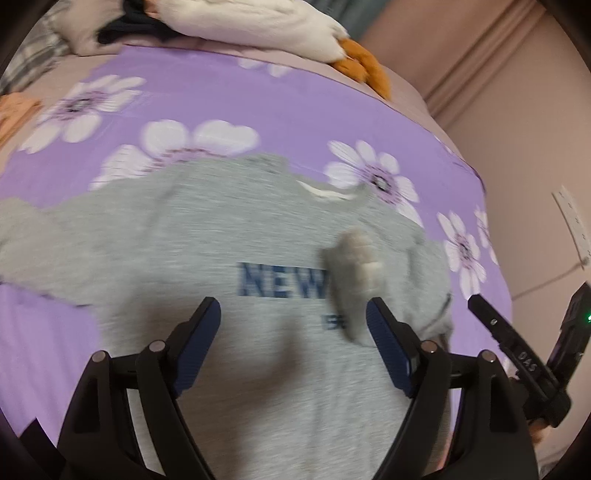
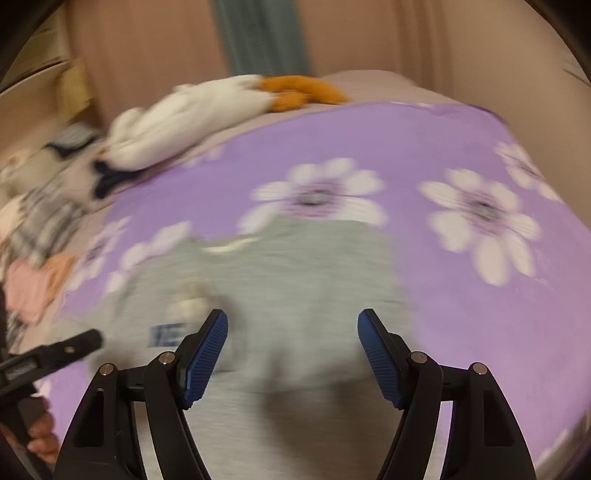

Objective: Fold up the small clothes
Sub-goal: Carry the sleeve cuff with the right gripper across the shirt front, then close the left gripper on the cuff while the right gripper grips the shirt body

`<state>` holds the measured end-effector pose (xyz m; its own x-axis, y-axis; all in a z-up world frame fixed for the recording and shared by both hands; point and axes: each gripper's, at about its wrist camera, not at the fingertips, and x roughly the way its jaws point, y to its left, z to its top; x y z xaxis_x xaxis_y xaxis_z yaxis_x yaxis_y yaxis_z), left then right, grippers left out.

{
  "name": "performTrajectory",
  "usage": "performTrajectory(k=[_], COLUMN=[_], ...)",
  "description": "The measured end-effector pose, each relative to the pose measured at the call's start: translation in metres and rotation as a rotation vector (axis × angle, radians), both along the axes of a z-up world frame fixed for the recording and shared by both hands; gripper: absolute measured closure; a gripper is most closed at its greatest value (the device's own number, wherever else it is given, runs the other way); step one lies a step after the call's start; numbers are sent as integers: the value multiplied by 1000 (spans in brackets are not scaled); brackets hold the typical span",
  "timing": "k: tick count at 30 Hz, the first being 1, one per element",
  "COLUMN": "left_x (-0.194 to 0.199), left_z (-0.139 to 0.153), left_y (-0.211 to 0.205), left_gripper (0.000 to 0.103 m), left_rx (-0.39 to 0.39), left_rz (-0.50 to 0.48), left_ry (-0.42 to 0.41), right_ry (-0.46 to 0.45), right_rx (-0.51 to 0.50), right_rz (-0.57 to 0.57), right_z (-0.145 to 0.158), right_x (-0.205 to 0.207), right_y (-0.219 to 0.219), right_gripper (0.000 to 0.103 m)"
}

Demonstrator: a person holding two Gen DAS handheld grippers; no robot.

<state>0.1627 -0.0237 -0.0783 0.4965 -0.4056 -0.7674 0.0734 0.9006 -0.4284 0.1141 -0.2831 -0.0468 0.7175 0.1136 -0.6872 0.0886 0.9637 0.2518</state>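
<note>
A grey T-shirt with blue "NEW" lettering lies spread on a purple sheet with white flowers. Its sleeve is folded in over the chest, beside the lettering. My left gripper hovers open over the shirt's front, with nothing between its blue pads. My right gripper stands open above the shirt near its right side, also empty. Each gripper shows at the edge of the other's view: the right gripper and the left gripper, which a hand holds. Both views are motion-blurred.
A white and orange plush toy lies at the far end of the bed. A heap of other clothes, some peach-coloured, sits at the left. The bed's edge and a beige wall are on the right.
</note>
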Motion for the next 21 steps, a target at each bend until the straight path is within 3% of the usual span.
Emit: performTrajectory(k=[3, 5, 10, 15, 17, 19, 20, 21], left_x=[14, 28, 47, 50, 50, 48, 47, 47], left_z=[-9, -25, -63, -69, -70, -72, -72, -71], left_y=[-26, -44, -46, -29, -33, -40, -43, -47], left_gripper=[21, 21, 23, 26, 38, 61, 66, 80], left_rx=[-8, 35, 153, 94, 86, 73, 71, 53], left_rz=[-56, -93, -43, 2, -18, -43, -51, -67], left_ry=[5, 47, 133, 142, 136, 131, 128, 123], right_ry=[41, 70, 124, 147, 148, 150, 153, 156], right_rx=[12, 43, 105, 146, 163, 186, 198, 207], right_rz=[-92, -140, -185, -199, -192, -180, -176, -171], right_z=[-15, -27, -52, -65, -68, -71, -73, -75], right_x=[-4, -9, -19, -27, -26, -24, -24, -24], right_y=[-29, -44, -65, -79, -79, -78, -77, -76], right_gripper=[30, 30, 30, 30, 30, 30, 30, 30])
